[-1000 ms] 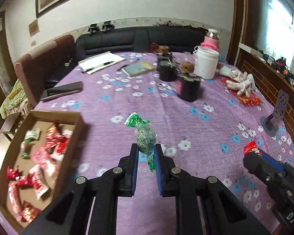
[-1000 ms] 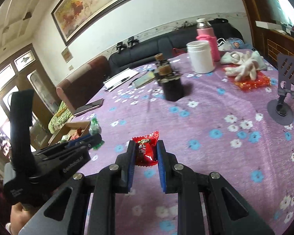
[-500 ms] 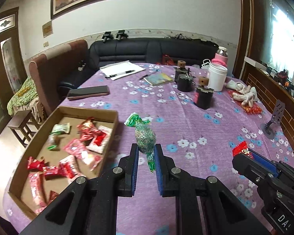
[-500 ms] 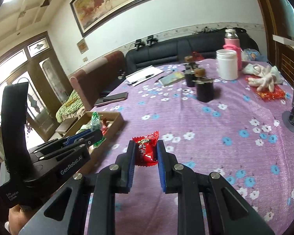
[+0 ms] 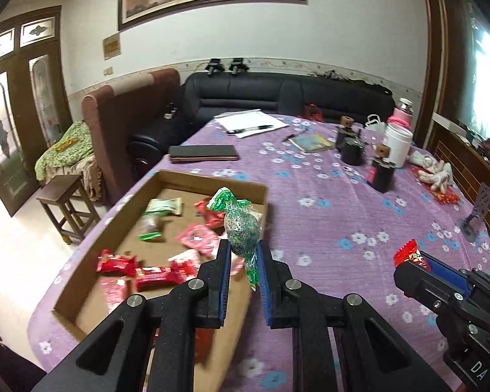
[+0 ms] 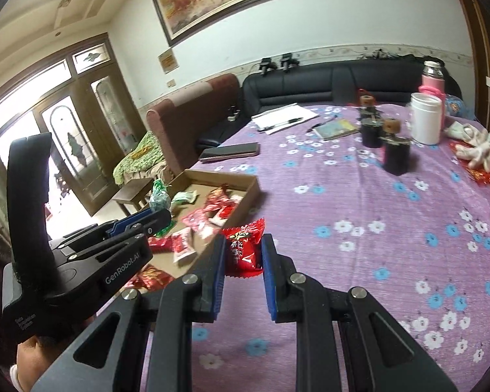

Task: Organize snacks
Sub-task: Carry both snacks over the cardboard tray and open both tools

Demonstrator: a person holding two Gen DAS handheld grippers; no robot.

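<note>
My left gripper [image 5: 242, 254] is shut on a green wrapped snack [image 5: 240, 225] and holds it above the right rim of a shallow cardboard box [image 5: 179, 179] that holds several red, pink and green snack packets. My right gripper [image 6: 243, 251] is shut on a red snack packet [image 6: 245, 251] above the purple flowered tablecloth, just right of the box [image 6: 212, 176]. The left gripper with its green snack [image 6: 160, 196] shows at the left of the right wrist view. The right gripper's tip and red packet [image 5: 408, 254] show at the right of the left wrist view.
On the table stand two black grinders [image 5: 382, 173], a white jar [image 5: 397, 143], a pink flask [image 6: 432, 78], white gloves [image 5: 436, 170], a phone stand [image 5: 477, 212], a dark wallet [image 5: 202, 153], papers with a pen [image 5: 251, 124] and a booklet [image 5: 312, 142]. Sofas and a stool [image 5: 67, 209] lie beyond.
Both grippers have moved left and back toward the cardboard box, still holding their snacks. The box now lies directly under and ahead of the left gripper.
</note>
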